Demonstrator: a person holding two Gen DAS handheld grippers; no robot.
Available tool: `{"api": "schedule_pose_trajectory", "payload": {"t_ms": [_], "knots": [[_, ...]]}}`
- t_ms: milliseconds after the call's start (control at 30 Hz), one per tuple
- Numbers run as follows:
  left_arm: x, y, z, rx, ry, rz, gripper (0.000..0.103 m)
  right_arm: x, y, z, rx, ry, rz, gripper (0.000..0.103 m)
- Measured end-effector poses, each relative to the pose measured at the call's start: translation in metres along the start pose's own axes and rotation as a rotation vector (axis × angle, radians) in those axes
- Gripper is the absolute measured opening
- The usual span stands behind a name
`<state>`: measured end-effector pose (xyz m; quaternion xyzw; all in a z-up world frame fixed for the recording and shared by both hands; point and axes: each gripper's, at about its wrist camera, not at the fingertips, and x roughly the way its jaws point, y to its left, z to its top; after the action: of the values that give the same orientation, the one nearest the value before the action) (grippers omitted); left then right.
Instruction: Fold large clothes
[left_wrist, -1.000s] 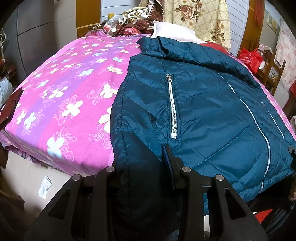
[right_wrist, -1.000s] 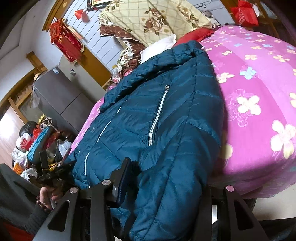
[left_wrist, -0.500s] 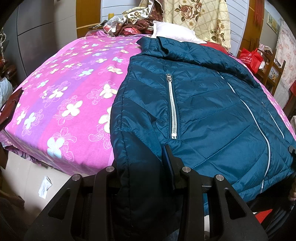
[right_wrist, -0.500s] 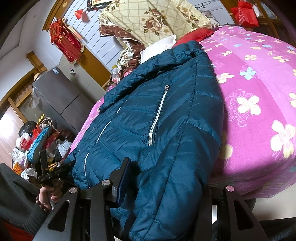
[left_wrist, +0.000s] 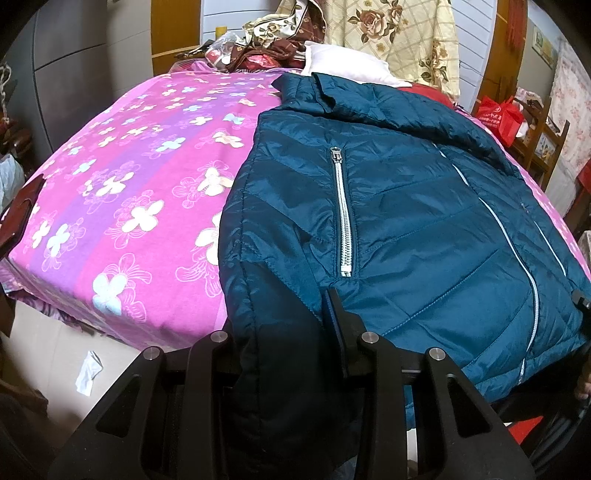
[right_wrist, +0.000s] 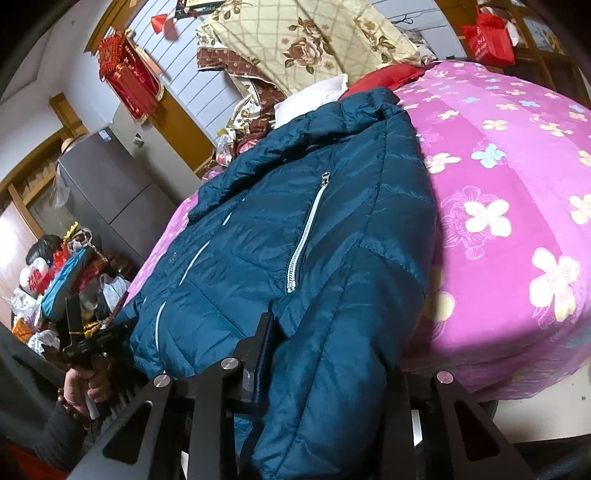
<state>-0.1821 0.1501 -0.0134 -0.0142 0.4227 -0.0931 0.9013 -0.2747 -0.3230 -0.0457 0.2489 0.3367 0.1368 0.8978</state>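
A dark teal quilted jacket (left_wrist: 406, 206) lies front-up on a pink flowered bed (left_wrist: 129, 177), collar toward the far pillows. Its hem hangs over the near bed edge. My left gripper (left_wrist: 288, 332) is shut on the jacket's lower left hem and sleeve; one finger (left_wrist: 340, 325) shows, the other is hidden under fabric. In the right wrist view the jacket (right_wrist: 295, 229) fills the middle, and my right gripper (right_wrist: 325, 350) is shut on its lower right hem and sleeve, with one finger (right_wrist: 260, 347) visible. The left gripper handle and hand (right_wrist: 88, 350) show at the left.
Pillows and a folded floral quilt (left_wrist: 399, 33) pile at the bed's head. A grey cabinet (right_wrist: 107, 192) and heaped bags (right_wrist: 55, 280) stand left of the bed. A red bag (left_wrist: 498, 114) sits on a wooden chair at the right. Paper scrap (left_wrist: 88, 373) lies on the floor.
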Motion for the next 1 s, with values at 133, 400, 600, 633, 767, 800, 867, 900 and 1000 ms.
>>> {"api": "schedule_pose_trajectory", "payload": {"t_ms": [133, 400, 600, 633, 767, 800, 867, 900, 1000], "knots": [[0.0, 0.0, 0.0, 0.0, 0.0, 0.001, 0.031, 0.001, -0.001, -0.001, 0.013, -0.005, 0.005, 0.03], [0.0, 0.001, 0.0, -0.005, -0.005, -0.005, 0.032, 0.0, -0.002, -0.003, 0.02, -0.026, 0.0, 0.029], [-0.005, -0.001, 0.003, -0.019, 0.003, -0.039, 0.011, -0.006, 0.003, 0.003, -0.002, -0.014, -0.004, 0.019], [-0.008, -0.002, 0.002, -0.016, -0.003, -0.041, 0.01, -0.01, 0.005, 0.005, -0.004, -0.03, 0.002, 0.017], [-0.025, 0.002, 0.001, -0.043, -0.03, -0.104, 0.006, -0.03, 0.01, 0.01, -0.02, -0.089, -0.002, 0.012], [-0.032, 0.004, 0.001, -0.053, -0.042, -0.125, 0.006, -0.037, 0.011, 0.011, -0.027, -0.099, -0.003, 0.012], [-0.042, 0.008, 0.0, -0.064, -0.054, -0.159, 0.006, -0.048, 0.014, 0.013, -0.038, -0.114, -0.006, 0.01], [-0.047, 0.009, 0.0, -0.067, -0.058, -0.169, 0.006, -0.053, 0.015, 0.013, -0.043, -0.122, -0.007, 0.01], [-0.061, 0.012, -0.002, -0.088, -0.076, -0.204, 0.006, -0.069, 0.021, 0.013, -0.058, -0.148, -0.001, 0.01]]}}
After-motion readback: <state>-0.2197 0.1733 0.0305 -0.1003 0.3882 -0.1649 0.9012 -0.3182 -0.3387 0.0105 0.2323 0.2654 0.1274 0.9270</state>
